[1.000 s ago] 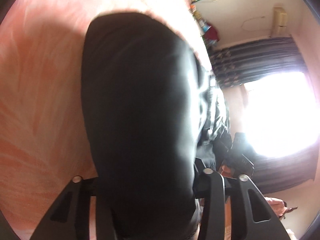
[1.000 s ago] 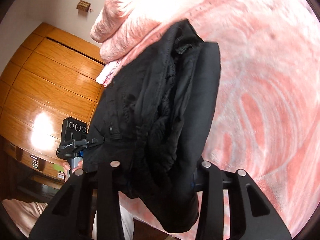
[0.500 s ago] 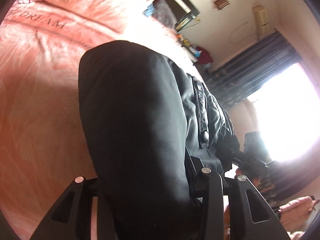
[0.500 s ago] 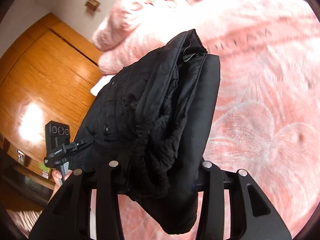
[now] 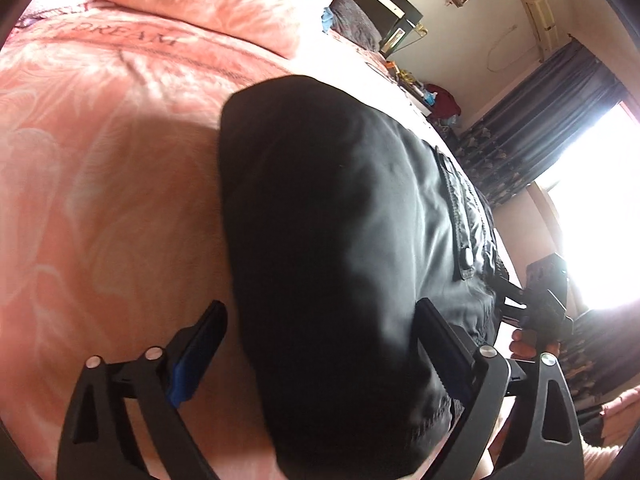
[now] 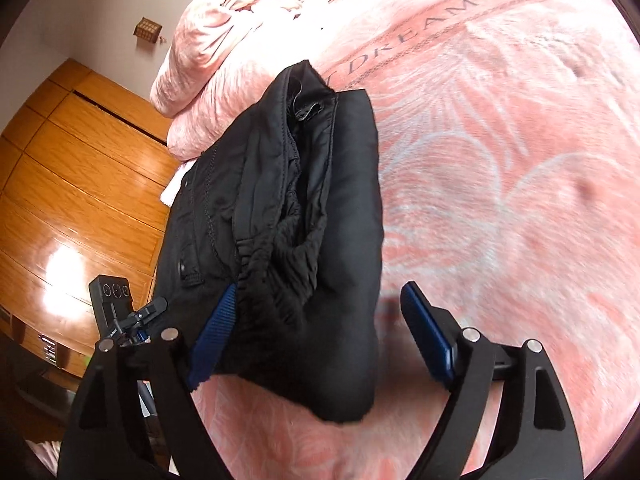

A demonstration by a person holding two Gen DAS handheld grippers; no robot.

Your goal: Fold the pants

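Note:
The black pants (image 5: 340, 248) lie folded in a thick bundle on the pink bedspread (image 5: 92, 184). My left gripper (image 5: 320, 336) is open, its jaws spread either side of one end of the bundle. My right gripper (image 6: 320, 316) is open too, jaws wide around the other end, where the elastic waistband (image 6: 288, 240) and layered edges of the pants (image 6: 344, 200) show. The left blue pad (image 6: 218, 332) touches the fabric; the right pad (image 6: 428, 336) stands clear of it. The right gripper also shows in the left wrist view (image 5: 536, 312), beyond the bundle.
A crumpled pink duvet (image 6: 240, 40) is heaped at the head of the bed. A wooden wardrobe (image 6: 76, 184) stands beside the bed. Dark curtains (image 5: 540, 120) and a bright window (image 5: 600, 208) are on the other side.
Both grippers have opened and let go of the pants. The bundle has come down from hanging in the air onto the bedspread.

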